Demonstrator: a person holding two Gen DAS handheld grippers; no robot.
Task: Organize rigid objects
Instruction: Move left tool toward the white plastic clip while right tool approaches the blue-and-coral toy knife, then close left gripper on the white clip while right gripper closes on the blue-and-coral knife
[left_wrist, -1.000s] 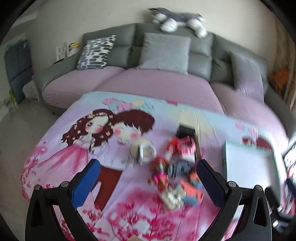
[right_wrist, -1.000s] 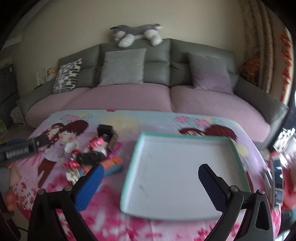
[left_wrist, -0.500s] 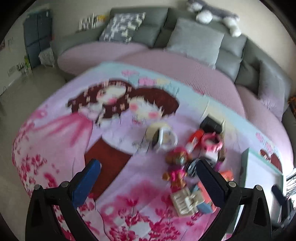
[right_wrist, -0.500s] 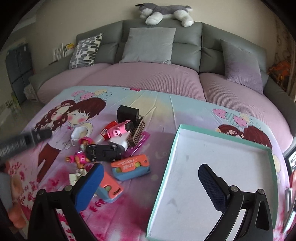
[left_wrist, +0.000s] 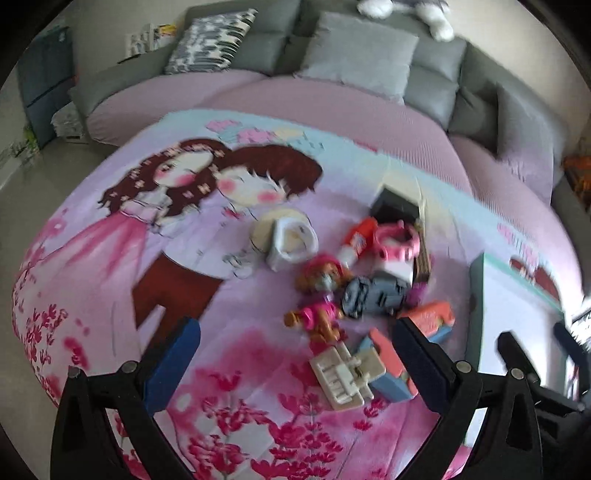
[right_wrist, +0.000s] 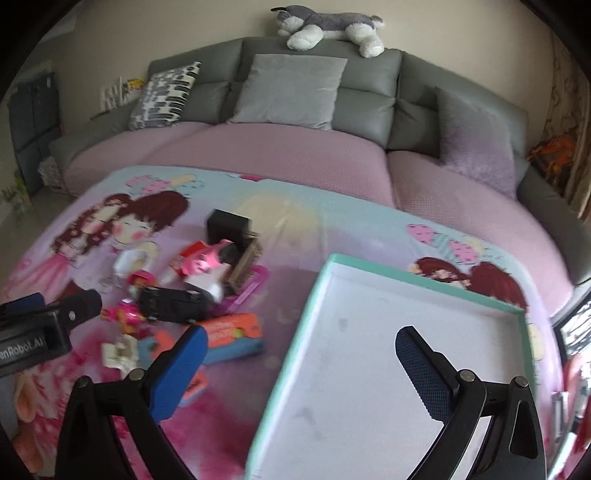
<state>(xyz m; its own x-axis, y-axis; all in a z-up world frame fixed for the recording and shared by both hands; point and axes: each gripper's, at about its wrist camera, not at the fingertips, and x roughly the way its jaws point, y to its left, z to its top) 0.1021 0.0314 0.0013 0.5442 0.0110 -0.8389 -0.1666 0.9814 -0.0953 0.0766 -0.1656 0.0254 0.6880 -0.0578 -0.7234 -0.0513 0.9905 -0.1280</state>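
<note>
A heap of small toys lies on the cartoon-print cloth: a doll (left_wrist: 319, 295), a dark toy car (left_wrist: 373, 297) (right_wrist: 171, 304), a pink and white toy (left_wrist: 397, 245) (right_wrist: 207, 264), a black box (left_wrist: 395, 206) (right_wrist: 229, 225), a white cup (left_wrist: 291, 242), a beige block (left_wrist: 341, 374) and orange-blue pieces (right_wrist: 231, 334). The white tray with a teal rim (right_wrist: 325, 275) (left_wrist: 478, 291) lies to their right, with nothing in it. My left gripper (left_wrist: 293, 363) hangs open just before the heap. My right gripper (right_wrist: 301, 356) is open over the tray's left rim.
A grey sofa with a pink cover (right_wrist: 280, 147) and cushions stands behind the cloth-covered surface. A plush dog (right_wrist: 328, 26) lies on the sofa back. The left gripper's body (right_wrist: 33, 332) shows at the left edge of the right wrist view. Floor lies beyond the cloth's left edge.
Both views have shifted; the left gripper has moved in closer to the toy heap, and the right gripper has swung toward the tray's left rim. Both stay open and hold nothing.
</note>
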